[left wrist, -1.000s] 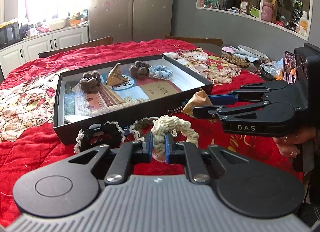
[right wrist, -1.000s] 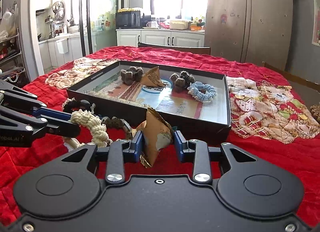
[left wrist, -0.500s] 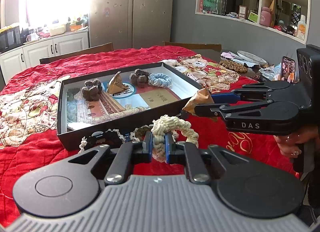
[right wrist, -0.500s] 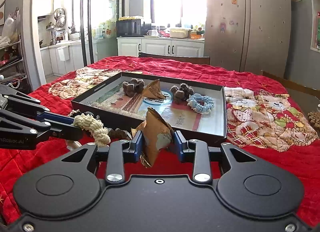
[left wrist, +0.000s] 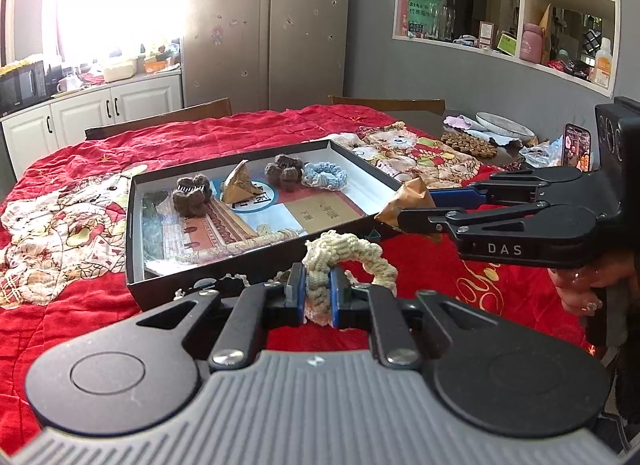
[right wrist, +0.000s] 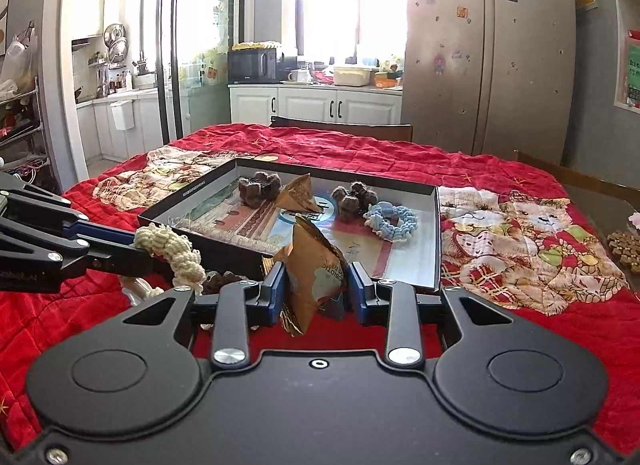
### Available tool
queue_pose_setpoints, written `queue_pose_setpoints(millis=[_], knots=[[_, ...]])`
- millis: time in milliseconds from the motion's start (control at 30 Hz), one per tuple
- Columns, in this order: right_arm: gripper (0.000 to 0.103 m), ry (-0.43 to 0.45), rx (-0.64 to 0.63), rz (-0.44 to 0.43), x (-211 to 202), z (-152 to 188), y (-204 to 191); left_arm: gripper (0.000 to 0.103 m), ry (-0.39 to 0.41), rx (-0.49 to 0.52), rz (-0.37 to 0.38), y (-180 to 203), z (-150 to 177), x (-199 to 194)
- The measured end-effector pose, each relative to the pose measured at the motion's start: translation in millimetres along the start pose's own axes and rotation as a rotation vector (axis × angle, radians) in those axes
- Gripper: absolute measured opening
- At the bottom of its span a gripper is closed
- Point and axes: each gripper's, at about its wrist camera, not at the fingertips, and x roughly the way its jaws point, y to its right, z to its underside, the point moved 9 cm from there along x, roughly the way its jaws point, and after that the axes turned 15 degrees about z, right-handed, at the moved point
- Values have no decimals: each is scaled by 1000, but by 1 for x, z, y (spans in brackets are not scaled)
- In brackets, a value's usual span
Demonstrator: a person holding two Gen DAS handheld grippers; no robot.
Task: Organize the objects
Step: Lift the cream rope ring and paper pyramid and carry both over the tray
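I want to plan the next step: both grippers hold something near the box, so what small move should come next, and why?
Probably carry both forward over the box and lower them. The left gripper is shut on the cream ring and the right gripper on the brown packet, both short of the near wall. A similar packet and blue ring already lie inside.

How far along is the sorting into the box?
Done: two brown scrunchies, a blue one and a brown packet lie in the box. In hand: left gripper clamps a cream scrunchie; right gripper a packet. Left: dark scrunchies outside the box.
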Motion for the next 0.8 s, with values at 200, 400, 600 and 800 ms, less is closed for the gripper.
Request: queue_pose_setpoints(millis=[200, 400, 600, 800], knots=[[32, 5, -6, 0, 1, -4, 0, 14, 19, -5, -22, -7, -7, -4], [32, 13, -9, -1, 7, -16, -1, 14, 39, -18, -50, -22, -18, -4], [32, 10, -8, 0, 22, -28, -3, 15, 59, -57, -93, -48, -32, -4], [32, -10, -7, -5, 46, -42, -8, 15, 63, -63, -151, -74, -45, 1]])
